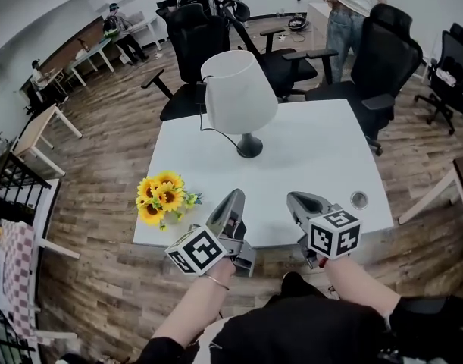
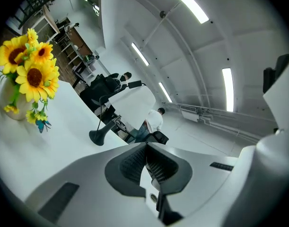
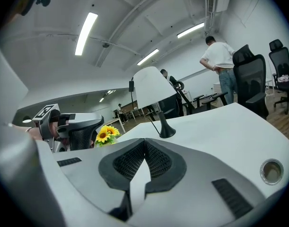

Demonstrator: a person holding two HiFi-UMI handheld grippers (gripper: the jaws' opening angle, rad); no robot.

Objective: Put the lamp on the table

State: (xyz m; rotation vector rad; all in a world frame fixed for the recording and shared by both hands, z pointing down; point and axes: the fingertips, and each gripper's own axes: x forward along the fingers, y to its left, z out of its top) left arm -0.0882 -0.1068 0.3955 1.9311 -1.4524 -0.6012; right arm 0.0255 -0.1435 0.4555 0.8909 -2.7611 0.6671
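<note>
The lamp (image 1: pixel 239 97) is seen upright on the white bench (image 1: pixel 314 158), toward the far half, at twelve o'clock from both grippers. By the look of things, the task's goal is already met. The left gripper (image 1: pixel 233 200) is held level over the near edge, its fingers pressed together with nothing between them. The right gripper (image 1: pixel 295 202) is held just beside it at three o'clock, tipped slightly down, its fingers likewise closed on nothing. Neither is touching the lamp; both are well apart from it.

Sunflowers (image 1: pixel 161 196) are parked at nine o'clock of the left gripper, near the bench corner. A round grommet (image 1: pixel 358 199) is spotted at three o'clock of the right gripper.

Now, the handling. The pale shade (image 1: pixel 242 82) is wide and looks thin, so it is judged light but easily dented or knocked askew; it should not be squeezed. The dark flared base (image 1: pixel 249 147) is probably where the weight sits. A slim stem (image 3: pixel 159 119) is shown between shade and base in the right gripper view, and that stiff neck is judged the best place to be pinched, low down, so tipping is limited. A cord (image 1: pixel 216 133) is trailed from the base toward ten o'clock, and a snag there should be watched for.
</note>
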